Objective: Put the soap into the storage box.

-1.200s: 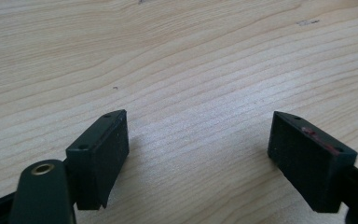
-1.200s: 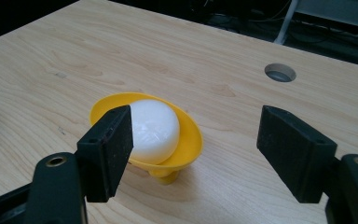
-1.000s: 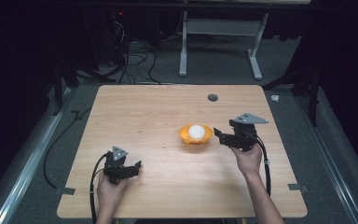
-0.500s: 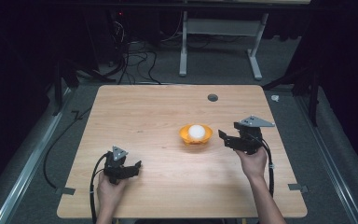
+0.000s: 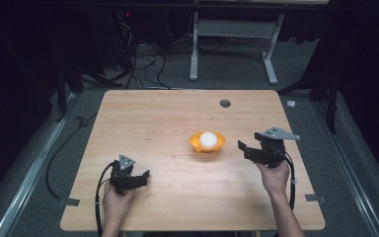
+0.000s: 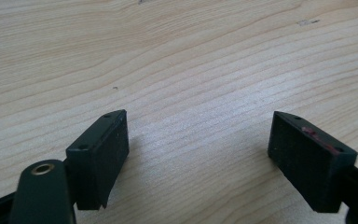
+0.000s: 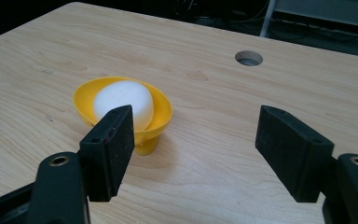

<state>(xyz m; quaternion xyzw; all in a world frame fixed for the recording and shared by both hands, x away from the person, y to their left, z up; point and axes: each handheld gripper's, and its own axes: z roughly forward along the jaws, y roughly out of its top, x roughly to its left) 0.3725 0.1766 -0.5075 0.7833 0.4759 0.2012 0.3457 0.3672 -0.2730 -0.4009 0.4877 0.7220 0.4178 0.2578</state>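
Where jaws gape: white ball [image 7: 123,102], yellow cup [image 7: 161,116]

both claws gaping and empty, left claw [image 5: 145,174] low by its hand, right claw [image 5: 242,146] raised

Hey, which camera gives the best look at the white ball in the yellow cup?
The right gripper view: the white ball sits large and close in the yellow cup. The high view shows it small, from above. The left gripper view looks at bare table.

Pale wooden bench [image 5: 177,123] with a round cable hole [image 5: 225,103] near its far edge, white desk frame [image 5: 232,44] beyond, black cables [image 5: 143,54] on grey floor [image 5: 325,123] — dark surroundings
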